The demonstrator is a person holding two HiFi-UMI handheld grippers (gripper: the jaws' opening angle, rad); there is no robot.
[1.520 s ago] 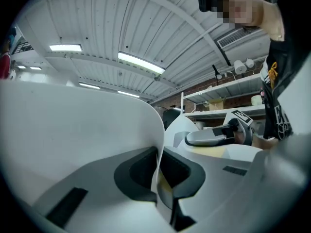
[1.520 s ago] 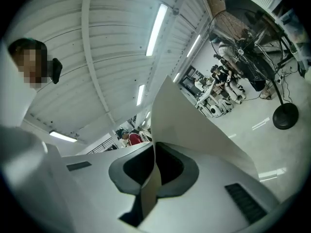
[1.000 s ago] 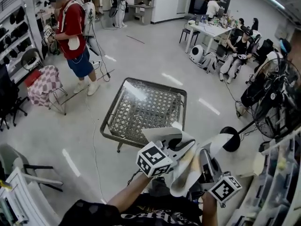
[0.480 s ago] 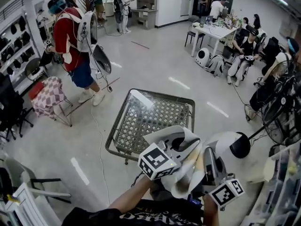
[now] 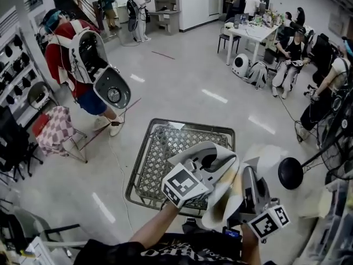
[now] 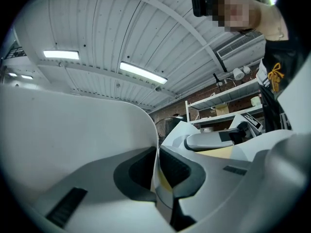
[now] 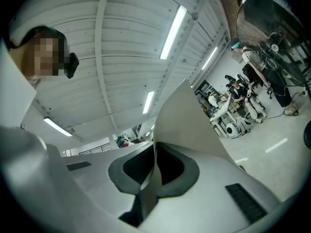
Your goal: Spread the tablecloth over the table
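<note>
With left gripper point(image 6: 156, 178) and right gripper point(image 7: 154, 171) each pinched tight on a thin edge of the bunched tablecloth point(image 5: 222, 202), held above the near-right corner of the wire table point(image 5: 144, 170), a hard fling may pull it loose.

Robotics lab, wall shelves point(image 5: 16, 73), crowded worktable point(image 5: 252, 33), person wearing backpack rig point(image 5: 91, 57)

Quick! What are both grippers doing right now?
The left gripper is closed, holding the tablecloth.
The right gripper is closed, holding the tablecloth too.
</note>
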